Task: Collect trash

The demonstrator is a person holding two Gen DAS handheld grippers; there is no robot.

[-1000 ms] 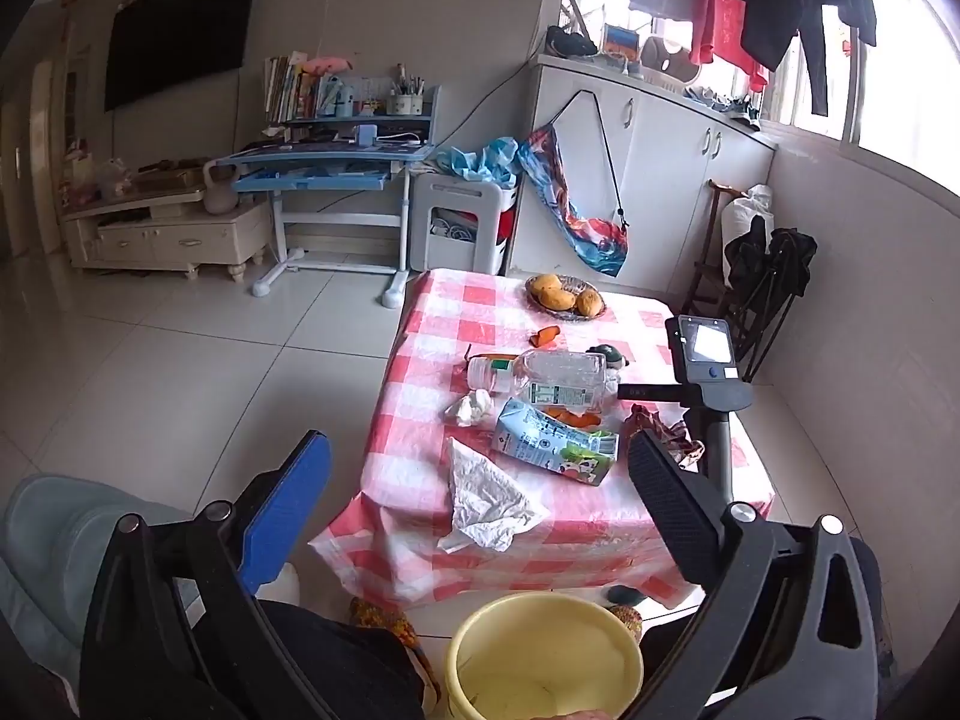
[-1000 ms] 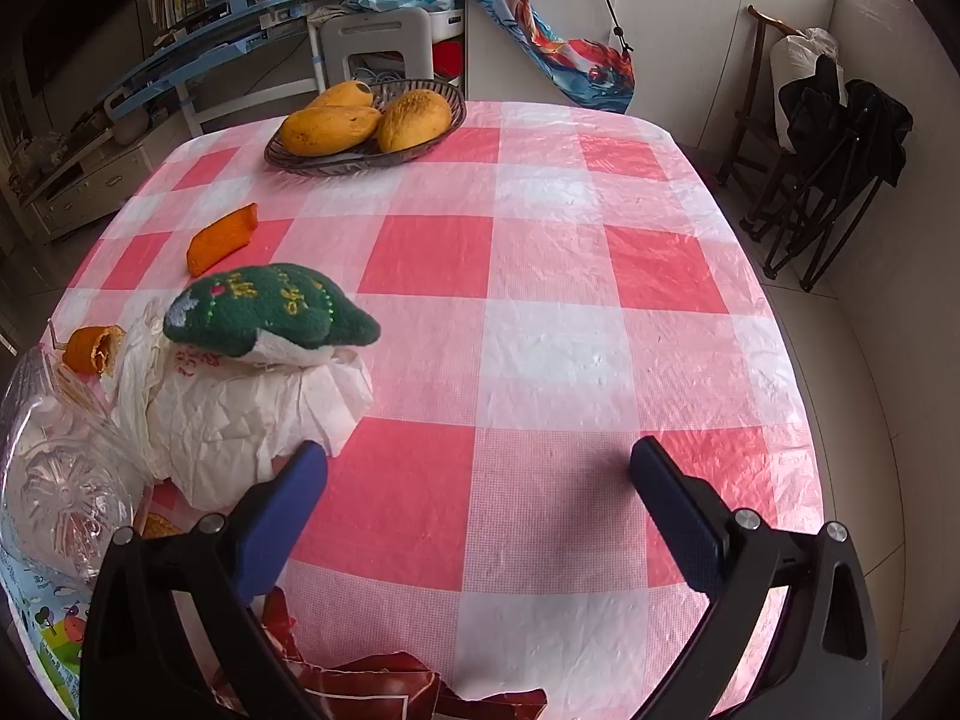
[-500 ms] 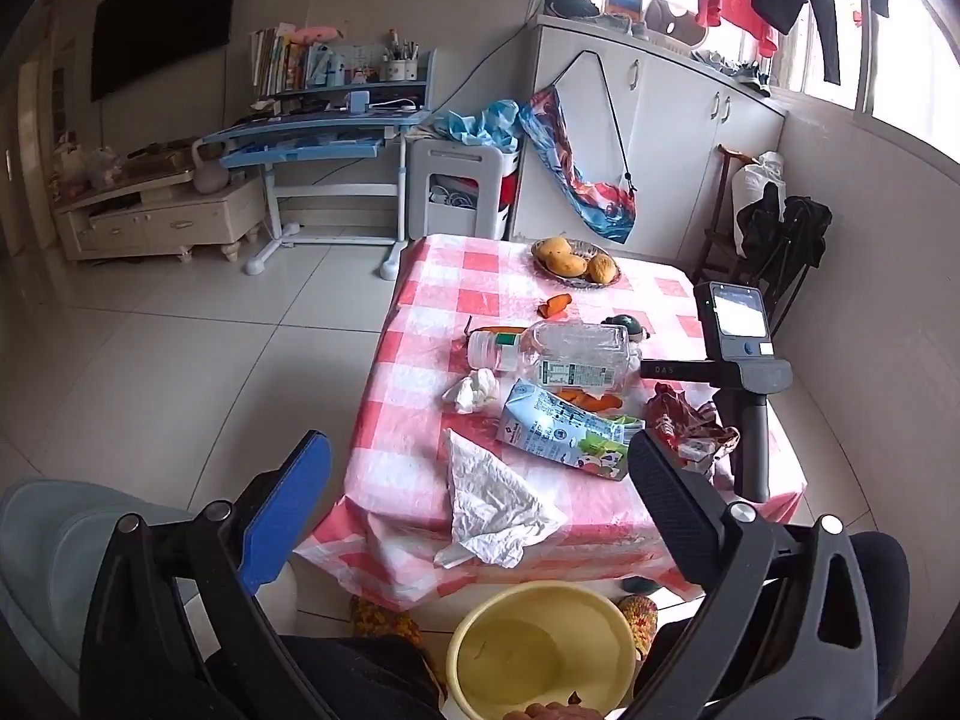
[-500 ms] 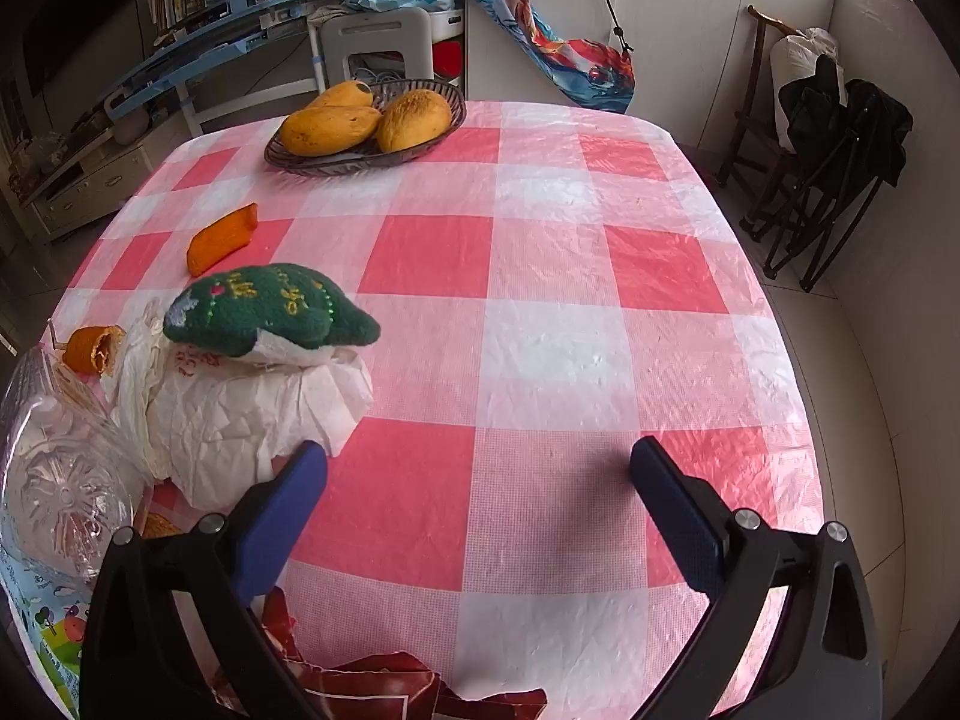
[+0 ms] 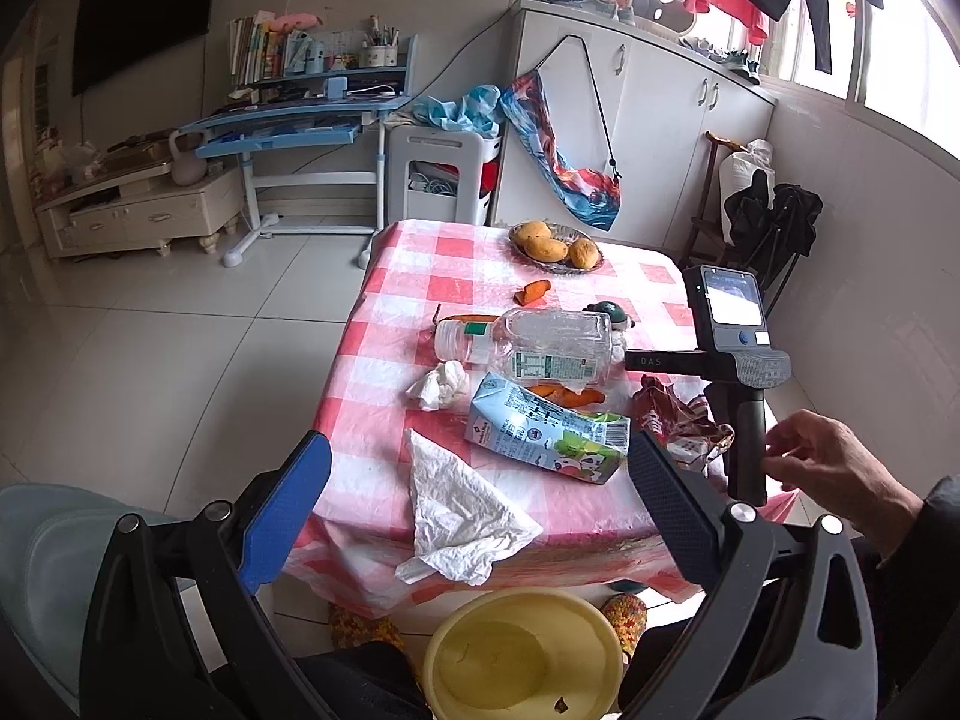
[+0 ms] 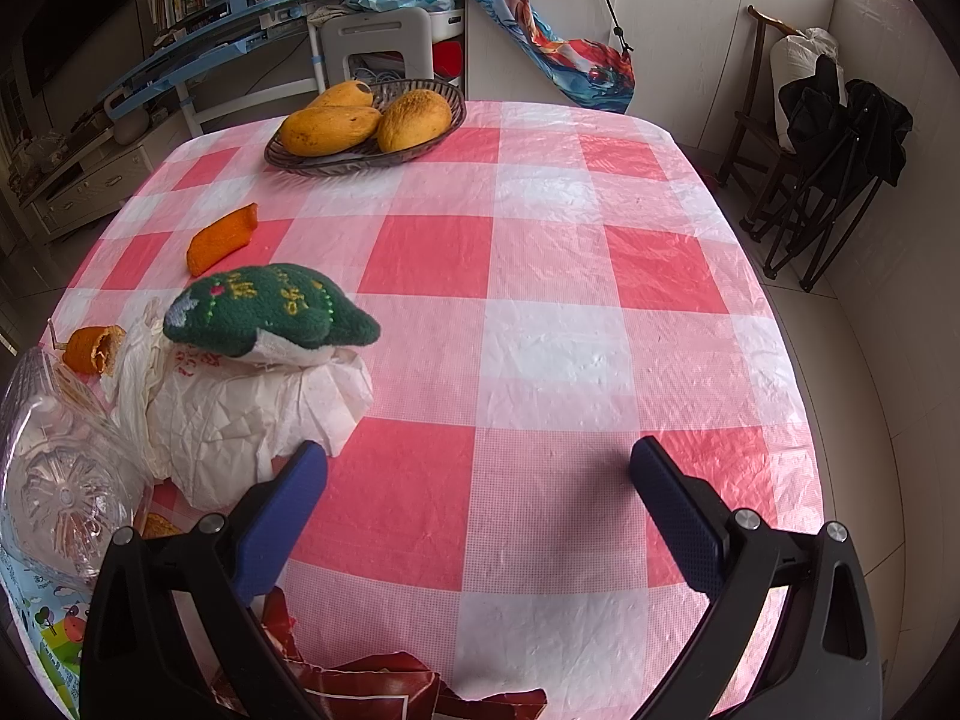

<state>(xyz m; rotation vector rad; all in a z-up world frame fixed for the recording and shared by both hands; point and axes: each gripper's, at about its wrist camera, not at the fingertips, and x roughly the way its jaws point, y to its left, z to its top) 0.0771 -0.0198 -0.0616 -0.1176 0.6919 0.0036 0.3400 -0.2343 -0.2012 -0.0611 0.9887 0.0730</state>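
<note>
We judge the step in hand to be the first pick: nothing has gone into the yellow basin [image 5: 522,654] yet beyond a speck or two, and the trash lies spread over the checked desk [image 6: 540,324]

Our left gripper [image 5: 477,501] hangs released above the near edge of the desk, holding nothing. Straight ahead of it, at 12 o'clock, lies the crumpled white tissue [image 5: 459,513], draped partly over the edge. That looks the easiest start. We should come down over its bunched middle, close fully so the thin paper does not slip, then swing back to 6 o'clock and let go over the basin

The milk carton [image 5: 549,429] sits at 1 o'clock, touching the orange peel [image 5: 564,393] behind it, with the clear bottle [image 5: 528,345] beyond; the small tissue wad [image 5: 441,384] lies at 11 o'clock of the carton

Our right gripper [image 6: 477,492] also stands released and empty, resting on the desk with a hand [image 5: 834,468] just reaching its handle. The white paper bag [image 6: 240,414] lies at its 10 o'clock, under a green knitted thing [image 6: 270,309] that may not be trash; we should lift the paper carefully

The mangoes [image 6: 366,123] in their basket stay
</note>
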